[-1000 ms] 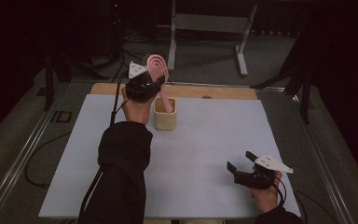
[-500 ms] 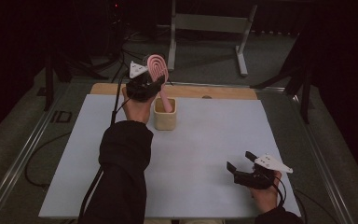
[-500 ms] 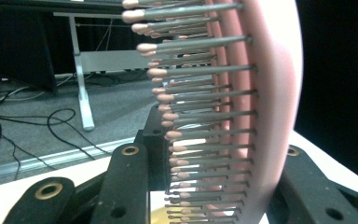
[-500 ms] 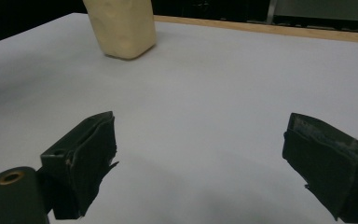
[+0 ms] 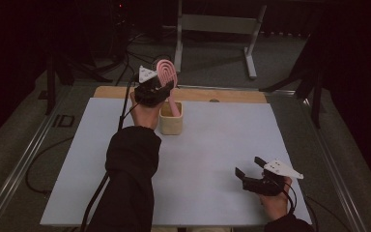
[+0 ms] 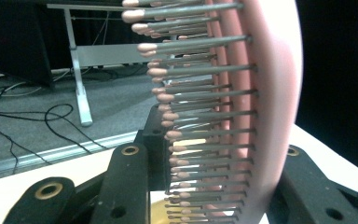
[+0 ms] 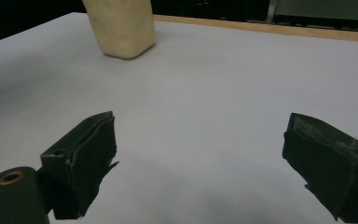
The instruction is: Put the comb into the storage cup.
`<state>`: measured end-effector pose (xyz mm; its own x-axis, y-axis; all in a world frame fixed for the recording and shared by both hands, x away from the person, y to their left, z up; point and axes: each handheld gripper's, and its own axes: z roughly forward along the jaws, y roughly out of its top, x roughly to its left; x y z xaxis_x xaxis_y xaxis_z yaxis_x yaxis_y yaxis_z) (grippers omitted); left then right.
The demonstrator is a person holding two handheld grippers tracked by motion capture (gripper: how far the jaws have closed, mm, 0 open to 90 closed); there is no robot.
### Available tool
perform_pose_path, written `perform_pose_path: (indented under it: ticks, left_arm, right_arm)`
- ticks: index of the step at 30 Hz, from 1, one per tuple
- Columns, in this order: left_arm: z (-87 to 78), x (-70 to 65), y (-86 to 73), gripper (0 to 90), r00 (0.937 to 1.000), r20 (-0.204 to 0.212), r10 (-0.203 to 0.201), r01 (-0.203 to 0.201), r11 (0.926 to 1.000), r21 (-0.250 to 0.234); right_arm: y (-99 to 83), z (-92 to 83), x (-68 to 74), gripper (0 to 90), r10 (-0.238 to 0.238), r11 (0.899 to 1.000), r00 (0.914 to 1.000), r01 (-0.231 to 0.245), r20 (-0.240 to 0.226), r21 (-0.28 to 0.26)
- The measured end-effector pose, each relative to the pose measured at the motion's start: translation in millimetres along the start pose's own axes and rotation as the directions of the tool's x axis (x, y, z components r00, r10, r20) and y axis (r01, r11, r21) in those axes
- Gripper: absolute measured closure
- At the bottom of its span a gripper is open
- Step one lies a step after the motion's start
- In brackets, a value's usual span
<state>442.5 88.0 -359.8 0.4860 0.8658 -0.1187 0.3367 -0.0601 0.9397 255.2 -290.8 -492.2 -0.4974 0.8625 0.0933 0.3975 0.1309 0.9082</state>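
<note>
High view first: the left tool is up at about twelve o'clock on the white table, clamped on a pink hairbrush whose handle runs down into a beige cup. The brush head stands upright above the cup, slightly tilted, with the tool gripping just below the head. A dark sleeve stretches up from the six o'clock edge, crossing the left half of the table and hiding part of it. Left gripper view now: the hairbrush sits right between the black jaws, its rows of pink-tipped bristles pointing toward nine o'clock, with a glimpse of the cup at six o'clock below. Behind it, a grey metal stand and loose cables lie on the carpeted floor. Over at about four o'clock in the high view, the right tool rests near the table's front edge, jaws spread wide with nothing between them, well apart from the cup. Right gripper view confirms it: bare white table between the two pads, the cup off at eleven o'clock, nothing lying between tool and cup, and a wooden strip along the far edge.
</note>
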Motion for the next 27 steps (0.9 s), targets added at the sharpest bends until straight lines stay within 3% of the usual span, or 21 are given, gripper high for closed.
perform_pose_path:
  ticks: [27]
  left_arm:
    - [9.1, -5.7, -10.3, 64.6, 1.0, 0.003, 0.004, -0.004, 0.9997, 0.023]
  right_arm:
    - [-0.6, -0.1, 1.4, 9.6, -0.001, 1.0, 1.0, 0.001, -0.001, 0.001]
